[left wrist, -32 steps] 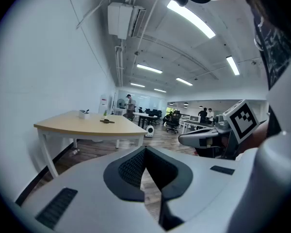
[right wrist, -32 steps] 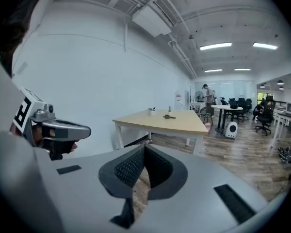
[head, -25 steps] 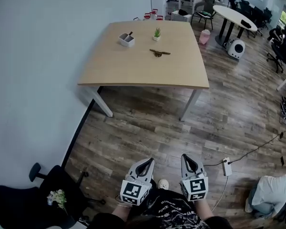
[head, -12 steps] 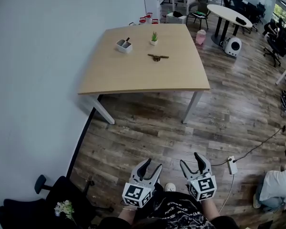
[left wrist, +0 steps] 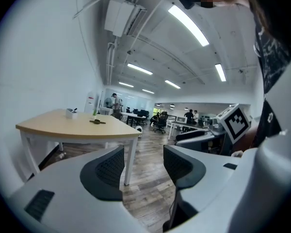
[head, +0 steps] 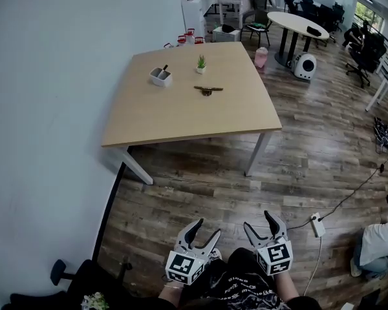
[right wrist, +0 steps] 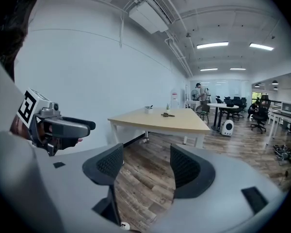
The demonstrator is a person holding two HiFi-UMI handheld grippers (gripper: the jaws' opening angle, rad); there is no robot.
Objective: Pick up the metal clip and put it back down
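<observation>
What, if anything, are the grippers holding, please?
Nothing: left gripper and right gripper have just been opening, both empty; the metal clip lies on the table.

Two grippers: the left gripper (head: 204,232) and the right gripper (head: 260,223) (the jaws of both have just been opening, with nothing between them). Well ahead of them stands one worktop (head: 181,112) carrying three things: one metal clip (head: 207,90), one small potted plant (head: 200,64) and one white holder (head: 160,76). Farther beyond is one round white table (head: 297,23). On the floor just right of the right gripper lies one power strip (head: 317,225).
</observation>
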